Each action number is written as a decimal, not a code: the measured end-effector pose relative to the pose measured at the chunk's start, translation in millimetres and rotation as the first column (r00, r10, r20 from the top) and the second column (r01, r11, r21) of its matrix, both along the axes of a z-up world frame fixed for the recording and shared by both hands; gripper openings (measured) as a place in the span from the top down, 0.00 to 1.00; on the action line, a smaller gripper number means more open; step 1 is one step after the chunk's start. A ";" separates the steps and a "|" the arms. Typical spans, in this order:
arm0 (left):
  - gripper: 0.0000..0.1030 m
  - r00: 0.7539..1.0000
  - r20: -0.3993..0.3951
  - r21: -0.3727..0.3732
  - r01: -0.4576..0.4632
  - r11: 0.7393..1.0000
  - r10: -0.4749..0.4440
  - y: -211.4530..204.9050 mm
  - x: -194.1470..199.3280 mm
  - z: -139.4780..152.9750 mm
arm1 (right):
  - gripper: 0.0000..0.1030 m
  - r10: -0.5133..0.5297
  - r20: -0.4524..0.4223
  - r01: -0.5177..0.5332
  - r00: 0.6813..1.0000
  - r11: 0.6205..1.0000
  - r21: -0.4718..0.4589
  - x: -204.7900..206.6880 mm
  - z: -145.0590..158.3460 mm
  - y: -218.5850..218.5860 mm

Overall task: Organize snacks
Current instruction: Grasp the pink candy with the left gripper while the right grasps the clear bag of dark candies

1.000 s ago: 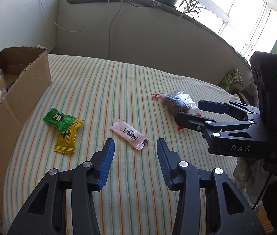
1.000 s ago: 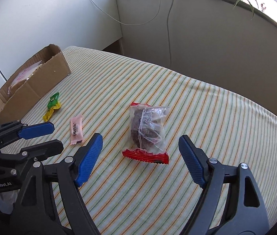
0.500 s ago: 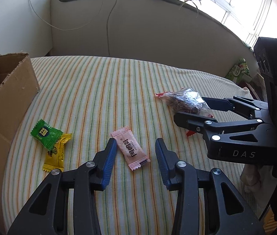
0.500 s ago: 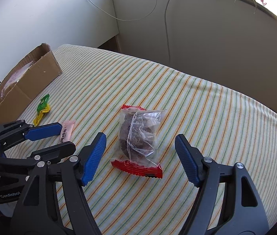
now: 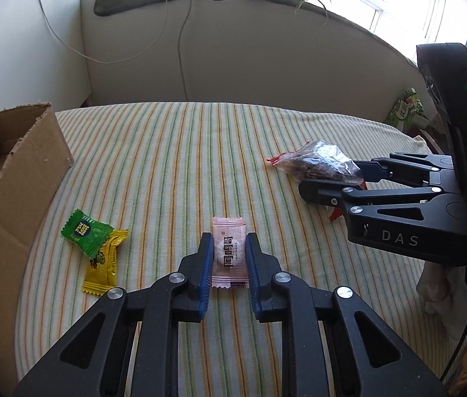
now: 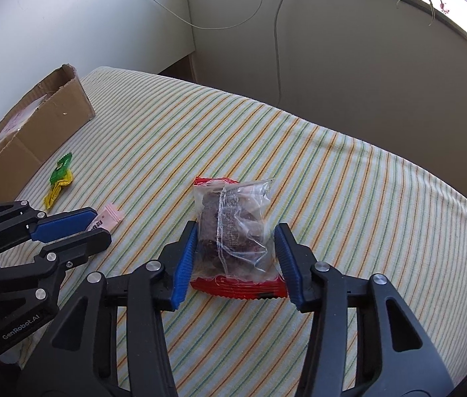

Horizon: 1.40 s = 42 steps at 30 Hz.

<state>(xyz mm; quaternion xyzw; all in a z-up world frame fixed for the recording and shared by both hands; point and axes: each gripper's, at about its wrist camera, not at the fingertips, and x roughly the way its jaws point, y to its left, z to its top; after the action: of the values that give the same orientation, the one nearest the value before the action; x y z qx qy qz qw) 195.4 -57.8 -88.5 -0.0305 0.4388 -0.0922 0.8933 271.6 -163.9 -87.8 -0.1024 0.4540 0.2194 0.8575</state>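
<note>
Closing since before, left hand-held gripper (image 5: 229, 255) now pinches pink packet (image 5: 229, 254).

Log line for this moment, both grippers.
left gripper: shut on pink packet | right gripper: shut on clear bag | both on striped cloth | cardboard box: left

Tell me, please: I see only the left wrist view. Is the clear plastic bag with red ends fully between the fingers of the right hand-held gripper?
Observer: Yes, the clear plastic bag with red ends lies flat on the striped cloth, its width between the blue pads of the right hand-held gripper.
Operator: Do the pads touch it?
Observer: One pad meets the bag's side; at the other, I cannot tell.
</note>
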 end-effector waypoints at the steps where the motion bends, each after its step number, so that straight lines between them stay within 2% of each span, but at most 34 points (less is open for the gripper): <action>1: 0.83 1.000 0.003 -0.008 -0.002 1.000 0.002 0.3 -0.6 1.0 | 0.53 -0.004 0.000 0.004 1.000 1.000 0.005 -0.8 0.8 -0.8; 7: 0.83 0.999 0.034 -0.026 -0.024 0.999 0.025 15.9 -13.7 13.0 | 0.54 -0.009 0.020 0.008 1.000 0.999 0.033 -10.1 14.6 -2.9; 9: 0.83 0.998 0.049 -0.028 -0.032 0.999 0.033 19.9 -18.1 18.6 | 0.60 -0.003 0.029 0.002 1.000 0.999 0.036 -14.1 20.3 -1.3; 22: 0.83 0.989 0.123 -0.041 -0.083 0.996 0.087 45.6 -49.7 45.3 | 0.61 0.042 0.085 -0.046 0.995 0.998 0.042 -41.4 47.5 25.0; 42: 0.83 0.949 0.213 -0.044 -0.229 0.973 0.233 130.7 -96.9 76.7 | 0.61 0.201 0.167 -0.211 0.965 0.976 0.045 -72.9 87.7 119.9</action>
<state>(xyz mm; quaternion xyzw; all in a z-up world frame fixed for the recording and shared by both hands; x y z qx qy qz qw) 98.5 72.9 -11.8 -0.0795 0.3316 0.0060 0.9401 198.8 -44.0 -0.1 -0.1395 0.3629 0.3126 0.8667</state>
